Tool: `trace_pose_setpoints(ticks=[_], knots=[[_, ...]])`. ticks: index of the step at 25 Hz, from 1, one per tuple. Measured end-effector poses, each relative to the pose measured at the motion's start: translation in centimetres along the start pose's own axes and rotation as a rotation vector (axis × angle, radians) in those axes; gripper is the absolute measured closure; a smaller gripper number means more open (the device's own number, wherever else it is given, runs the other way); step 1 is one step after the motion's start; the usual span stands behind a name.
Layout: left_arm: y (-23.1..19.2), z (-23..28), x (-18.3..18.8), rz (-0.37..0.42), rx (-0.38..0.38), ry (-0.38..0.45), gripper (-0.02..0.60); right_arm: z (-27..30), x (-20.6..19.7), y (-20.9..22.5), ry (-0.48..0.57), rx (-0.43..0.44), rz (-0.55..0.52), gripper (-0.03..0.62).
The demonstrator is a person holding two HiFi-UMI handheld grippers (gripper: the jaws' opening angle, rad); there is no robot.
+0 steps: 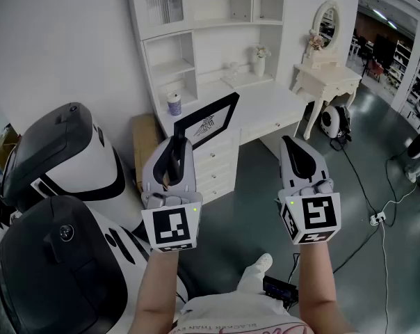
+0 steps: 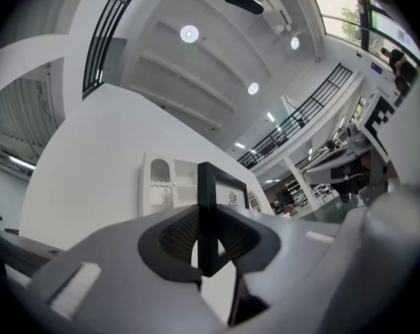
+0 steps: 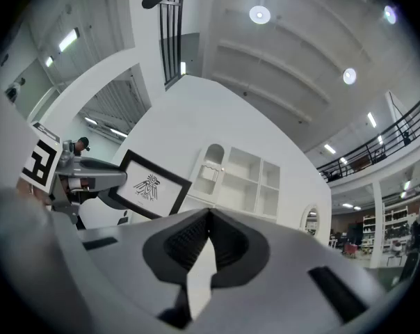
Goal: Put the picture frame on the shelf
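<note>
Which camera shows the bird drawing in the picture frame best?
The right gripper view: the picture frame faces it, so the bird is plain. The head view shows it tilted, with the drawing tiny. The left gripper view sees mostly its dark edge.

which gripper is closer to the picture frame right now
Left. The left gripper has its jaws shut on the near edge of the picture frame. The right gripper is off to the frame's right, apart from it, jaws together with nothing between.
</note>
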State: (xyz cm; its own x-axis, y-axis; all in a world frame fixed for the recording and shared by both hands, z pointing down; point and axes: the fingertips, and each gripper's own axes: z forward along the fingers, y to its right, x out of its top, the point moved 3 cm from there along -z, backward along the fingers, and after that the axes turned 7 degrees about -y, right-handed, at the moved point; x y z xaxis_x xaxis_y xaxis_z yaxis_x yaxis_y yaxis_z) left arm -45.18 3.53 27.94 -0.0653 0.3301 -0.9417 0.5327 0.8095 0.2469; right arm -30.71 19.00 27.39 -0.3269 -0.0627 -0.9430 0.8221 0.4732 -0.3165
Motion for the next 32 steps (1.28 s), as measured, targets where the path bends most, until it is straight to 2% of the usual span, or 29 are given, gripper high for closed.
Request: trace_pose_setpoints(ticks=[4,13,25,32], knots=[[0.0,2.0,-0.3,0.044,-0.016,0.028,0.500,0.6,-0.8,1.3,-0.005,-0.023,0.015,0.585],[2.1,7.8,-1.2,0.039,-0.020,0.010,0.500,4.1,-3.3,6.0,-0.009,-0.032,0.058,0.585],[4.8,20.4,-1.6,0.020,0.075,-0.014,0.500,15.3,-4.9,14.7,0.024,0.077,0.042,0.585],[6.7,26.1,-1.5,0.042,0.122,0.003,0.500,19.6,-6.5,19.0,0.033,0.127,0.032,0.585]])
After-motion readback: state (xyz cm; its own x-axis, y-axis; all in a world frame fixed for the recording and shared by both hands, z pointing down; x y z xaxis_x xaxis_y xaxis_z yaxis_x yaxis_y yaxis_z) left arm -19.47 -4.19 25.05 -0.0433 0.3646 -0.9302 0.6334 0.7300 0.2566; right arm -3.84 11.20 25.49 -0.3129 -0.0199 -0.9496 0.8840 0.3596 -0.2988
